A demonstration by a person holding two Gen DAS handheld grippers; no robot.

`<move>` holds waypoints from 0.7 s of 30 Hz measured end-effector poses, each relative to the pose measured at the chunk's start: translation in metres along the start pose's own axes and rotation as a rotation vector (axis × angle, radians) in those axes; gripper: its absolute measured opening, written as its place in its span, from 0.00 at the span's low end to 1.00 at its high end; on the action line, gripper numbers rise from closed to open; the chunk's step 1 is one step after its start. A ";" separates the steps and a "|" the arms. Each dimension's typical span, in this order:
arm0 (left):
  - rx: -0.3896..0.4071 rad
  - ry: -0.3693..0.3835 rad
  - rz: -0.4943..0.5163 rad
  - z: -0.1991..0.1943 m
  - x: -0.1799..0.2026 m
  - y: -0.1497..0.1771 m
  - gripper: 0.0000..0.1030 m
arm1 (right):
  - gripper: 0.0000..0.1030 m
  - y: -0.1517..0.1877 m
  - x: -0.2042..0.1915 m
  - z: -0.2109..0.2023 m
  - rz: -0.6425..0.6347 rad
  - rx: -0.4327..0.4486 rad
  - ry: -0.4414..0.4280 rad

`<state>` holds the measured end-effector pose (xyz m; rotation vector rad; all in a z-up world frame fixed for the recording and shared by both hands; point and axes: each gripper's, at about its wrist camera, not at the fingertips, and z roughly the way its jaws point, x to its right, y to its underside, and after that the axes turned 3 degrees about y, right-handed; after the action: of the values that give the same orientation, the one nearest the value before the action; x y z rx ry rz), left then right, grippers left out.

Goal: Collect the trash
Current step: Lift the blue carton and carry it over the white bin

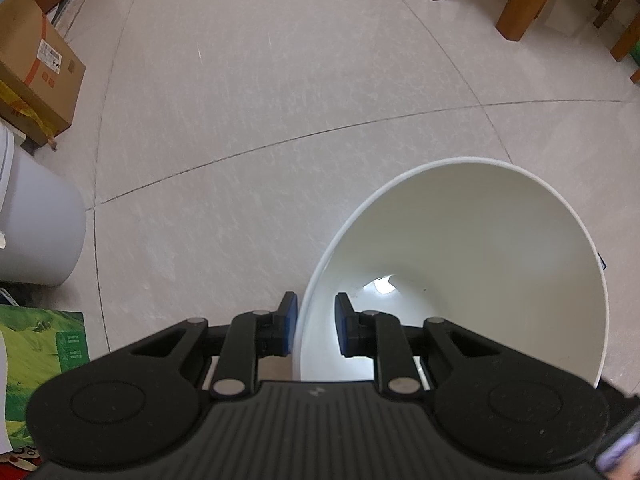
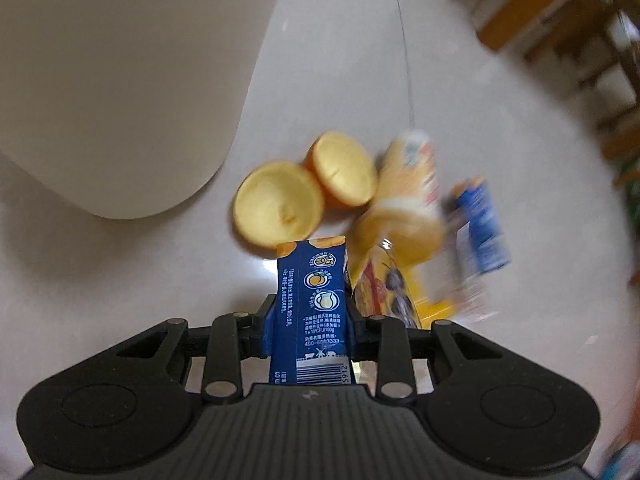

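Blue carton [image 2: 310, 304] sits clamped in the right gripper [image 2: 310, 320] jaws above floor trash: orange halves [image 2: 276, 206], yellow wrappers [image 2: 412, 200]. Left gripper [image 1: 316, 326] jaws pinch the white bin [image 1: 500, 216] rim.

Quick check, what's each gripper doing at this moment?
Left gripper: closed on the rim of the white bin, one pad either side of the wall.
Right gripper: closed on a blue drink carton.
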<state>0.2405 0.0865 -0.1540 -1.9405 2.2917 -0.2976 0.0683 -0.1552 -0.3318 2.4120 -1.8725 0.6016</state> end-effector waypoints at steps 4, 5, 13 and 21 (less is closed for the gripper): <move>0.001 -0.004 0.010 0.000 0.002 0.000 0.18 | 0.56 0.015 -0.021 0.030 0.011 -0.041 0.010; 0.001 -0.005 0.013 -0.001 0.003 0.000 0.18 | 0.69 0.019 -0.024 0.035 0.007 -0.044 0.013; 0.002 -0.011 0.033 -0.001 0.007 0.002 0.18 | 0.74 0.026 -0.025 0.059 0.079 -0.074 -0.078; -0.001 -0.019 0.049 0.002 0.011 0.002 0.19 | 0.86 0.030 -0.035 0.061 0.029 0.003 0.098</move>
<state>0.2375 0.0759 -0.1555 -1.8757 2.3239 -0.2722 0.0502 -0.1469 -0.4061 2.3155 -1.8727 0.7110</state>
